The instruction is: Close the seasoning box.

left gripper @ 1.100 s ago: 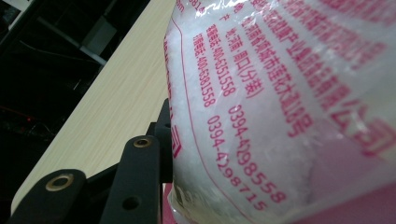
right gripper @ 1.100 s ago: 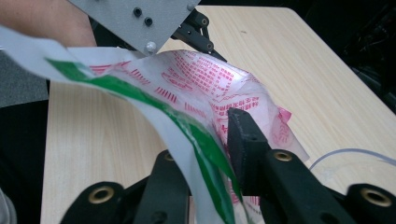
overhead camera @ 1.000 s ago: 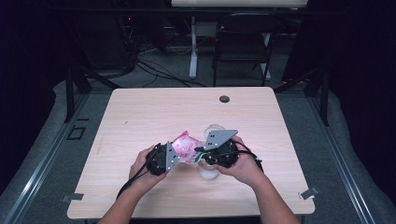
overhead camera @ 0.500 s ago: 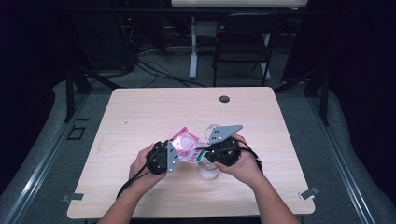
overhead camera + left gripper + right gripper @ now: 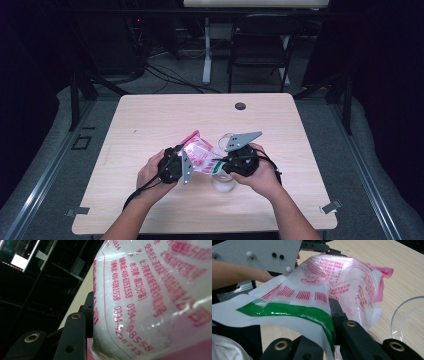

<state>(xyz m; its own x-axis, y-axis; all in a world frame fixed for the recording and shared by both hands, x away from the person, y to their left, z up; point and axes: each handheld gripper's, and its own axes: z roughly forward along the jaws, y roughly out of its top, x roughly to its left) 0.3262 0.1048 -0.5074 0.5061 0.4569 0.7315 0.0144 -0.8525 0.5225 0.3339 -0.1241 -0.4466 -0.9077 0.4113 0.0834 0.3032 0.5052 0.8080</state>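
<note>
A clear plastic bag (image 5: pixel 200 154) with pink print and a green strip hangs between both grippers over the table's near middle. My left gripper (image 5: pixel 191 162) is shut on the bag's bulky body (image 5: pixel 150 290), and one black finger (image 5: pixel 72 337) presses its side. My right gripper (image 5: pixel 221 165) is shut on the bag's flat green-striped edge (image 5: pixel 294 311), which is pinched between its jaws (image 5: pixel 332 315). In the right gripper view, the rest of the bag (image 5: pixel 347 275) bulges beyond them, under the left gripper's grey plate (image 5: pixel 257 252).
A clear glass vessel (image 5: pixel 223 184) stands on the wooden table (image 5: pixel 150 120) just under the right hand; its rim (image 5: pixel 407 315) lies to the right of the bag. A small dark disc (image 5: pixel 240 106) sits near the far edge. A chair (image 5: pixel 260 45) stands beyond the table.
The right gripper's grey plate has tipped a little up and to the right. The bag and both hands have stayed nearly in place.
</note>
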